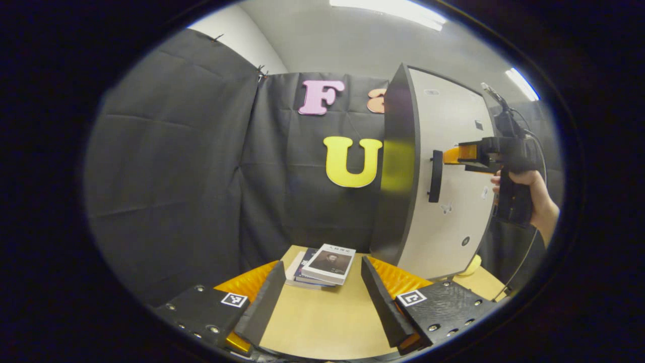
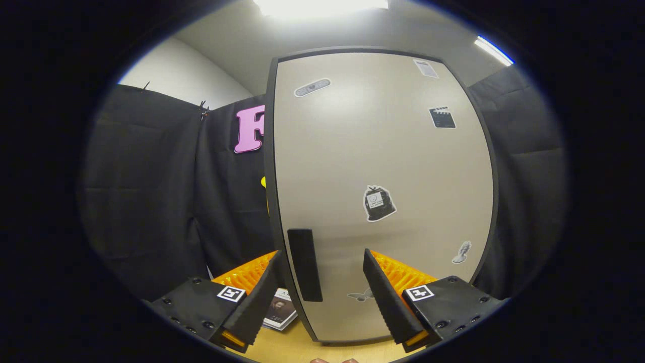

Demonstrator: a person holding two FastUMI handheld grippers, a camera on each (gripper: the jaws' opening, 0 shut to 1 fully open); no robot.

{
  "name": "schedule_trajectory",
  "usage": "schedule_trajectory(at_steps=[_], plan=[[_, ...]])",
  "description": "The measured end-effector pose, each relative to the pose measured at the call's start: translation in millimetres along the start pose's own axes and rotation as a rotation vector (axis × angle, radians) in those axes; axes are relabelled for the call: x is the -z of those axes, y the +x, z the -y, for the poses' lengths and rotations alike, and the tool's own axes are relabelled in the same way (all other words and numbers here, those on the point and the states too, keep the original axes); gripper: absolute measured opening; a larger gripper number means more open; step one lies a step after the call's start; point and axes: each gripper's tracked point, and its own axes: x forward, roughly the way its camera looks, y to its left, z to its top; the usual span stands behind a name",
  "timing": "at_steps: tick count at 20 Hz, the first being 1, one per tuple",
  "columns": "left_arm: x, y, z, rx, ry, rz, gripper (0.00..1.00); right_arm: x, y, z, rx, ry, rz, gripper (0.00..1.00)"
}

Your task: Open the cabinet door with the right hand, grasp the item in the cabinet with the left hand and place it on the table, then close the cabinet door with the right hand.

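A tall cabinet with a pale door [image 1: 453, 121] and a dark side [image 1: 398, 166] stands on the wooden table [image 1: 322, 322]; the door looks shut. In the left gripper view, a hand [image 1: 534, 191] holds my right gripper [image 1: 446, 156] with its fingers right at the black vertical handle [image 1: 436, 176]. In the right gripper view, my right gripper [image 2: 322, 253] is open and the handle [image 2: 305, 264] stands between its fingers, nearer the left one, on the pale door [image 2: 383, 151]. My left gripper [image 1: 321, 262] hovers open over the table, holding nothing. What is inside the cabinet is hidden.
A small stack of books [image 1: 325, 266] lies on the table left of the cabinet's base, just beyond my left fingertips, and its corner shows as the books [image 2: 279, 310] in the right gripper view. Something yellow [image 1: 471, 264] peeks out by the cabinet's right foot. Black cloth walls the booth.
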Motion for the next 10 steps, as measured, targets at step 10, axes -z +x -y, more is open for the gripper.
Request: schedule_trajectory(at_steps=[10], plan=[[32.7,0.1,-25.6,-0.034,-0.069,-0.058,0.92,33.4,45.4,-16.5,0.05,-0.052,-0.083,0.93]])
